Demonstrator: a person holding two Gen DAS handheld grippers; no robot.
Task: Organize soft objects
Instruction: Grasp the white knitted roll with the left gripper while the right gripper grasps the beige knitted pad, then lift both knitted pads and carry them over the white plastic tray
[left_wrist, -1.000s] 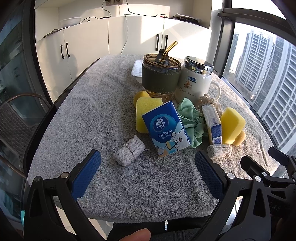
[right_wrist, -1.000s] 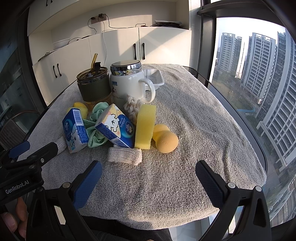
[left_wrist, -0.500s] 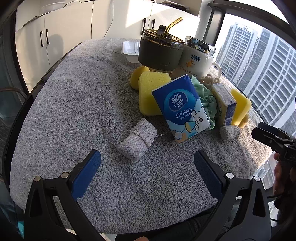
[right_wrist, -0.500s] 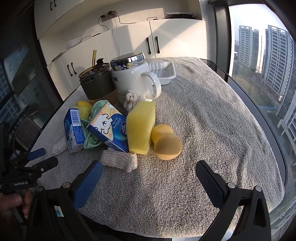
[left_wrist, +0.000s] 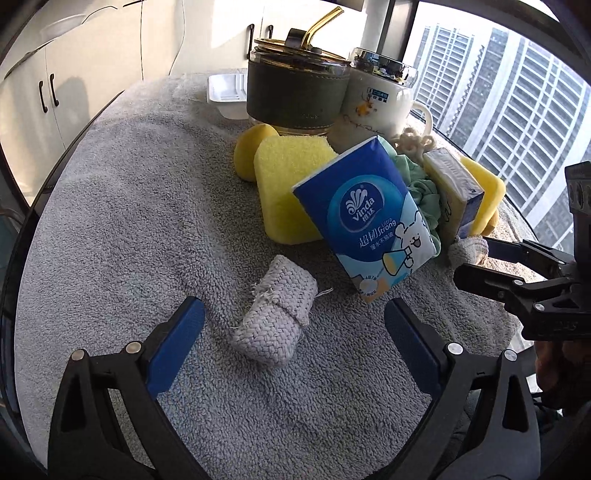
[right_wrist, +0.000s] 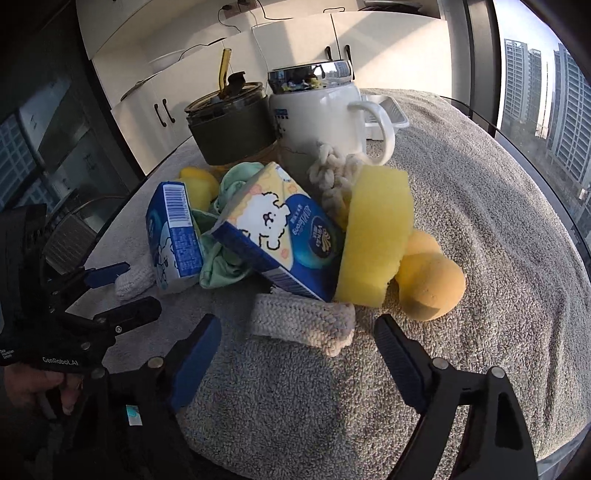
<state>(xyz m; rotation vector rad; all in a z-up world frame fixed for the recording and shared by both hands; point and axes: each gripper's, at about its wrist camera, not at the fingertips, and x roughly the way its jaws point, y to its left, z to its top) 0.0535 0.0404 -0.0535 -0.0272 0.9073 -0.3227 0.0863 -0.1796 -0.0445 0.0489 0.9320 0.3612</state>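
Closing jaws, left gripper (left_wrist: 293, 326): wide, straddling knitted roll (left_wrist: 275, 320), untouched.
Closing jaws, right gripper (right_wrist: 297, 341): wide, flanking woven strip (right_wrist: 303, 319), untouched.

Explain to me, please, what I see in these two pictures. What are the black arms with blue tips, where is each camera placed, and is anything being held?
There is no robot here. A person holds a hand tool in each hand, each with two fingers and a fisheye camera looking forward along them.

One picture is from the left gripper. Its jaws are closing around a small woven roll, not yet pressing on it. The other picture is from the right gripper, closing around a second woven roll. Nothing is held yet.

On the grey towel lie tissue packs, yellow sponges, a green scrunchie, a white mug and a dark cup with a straw.
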